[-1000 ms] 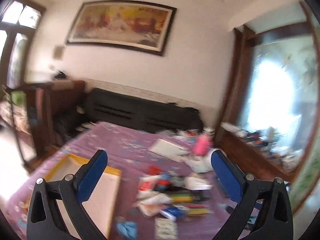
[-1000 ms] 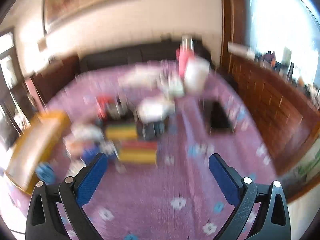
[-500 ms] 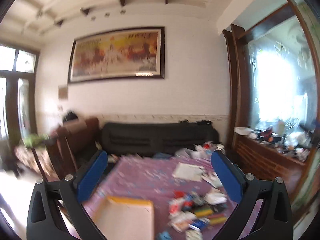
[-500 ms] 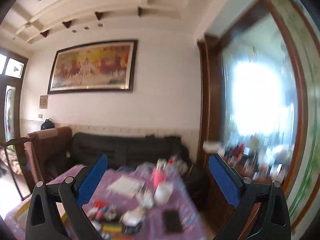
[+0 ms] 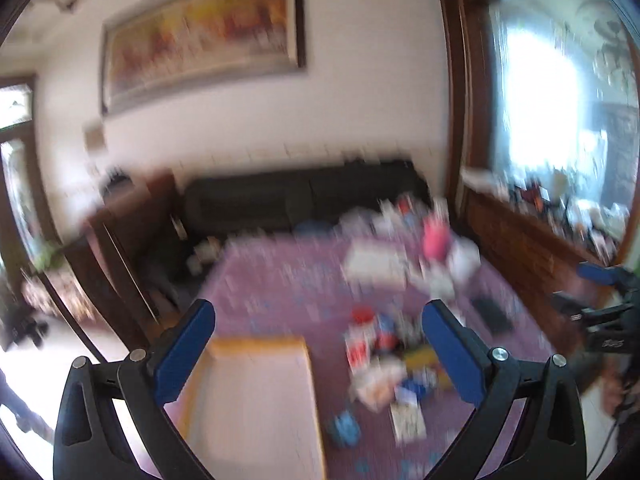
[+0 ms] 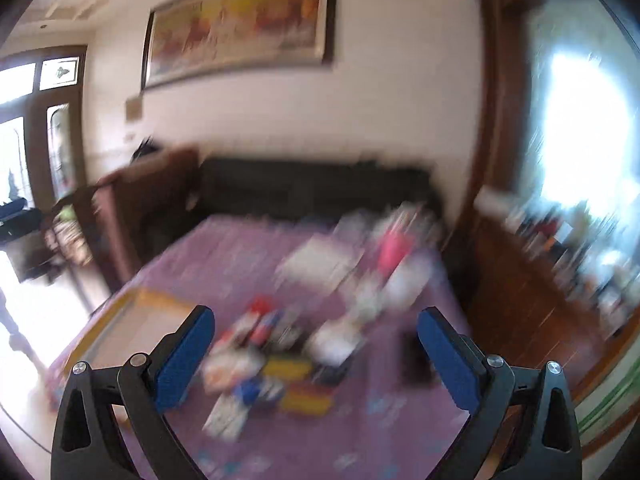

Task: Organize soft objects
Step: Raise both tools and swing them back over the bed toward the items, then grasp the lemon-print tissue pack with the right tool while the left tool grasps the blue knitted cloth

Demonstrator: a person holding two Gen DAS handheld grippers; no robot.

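Seemingly beyond both spread grippers (image 5: pixel 318 316) (image 6: pixel 316 322), blurred clutter (image 6: pixel 276 356) — purple cloth (image 6: pixel 224 256).

Each claw — left claw (image 5: pixel 319 322), right claw (image 6: pixel 316 329) — has black arms, blue pads, silver screws.

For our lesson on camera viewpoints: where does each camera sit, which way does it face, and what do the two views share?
Left wrist: on the left gripper, facing the purple-clothed table and sofa; own open blue fingers show, and the right gripper at the edge.
Right wrist: on the right gripper, facing the same way; own open fingers show.
Shared: table clutter, yellow-rimmed tray, painting.
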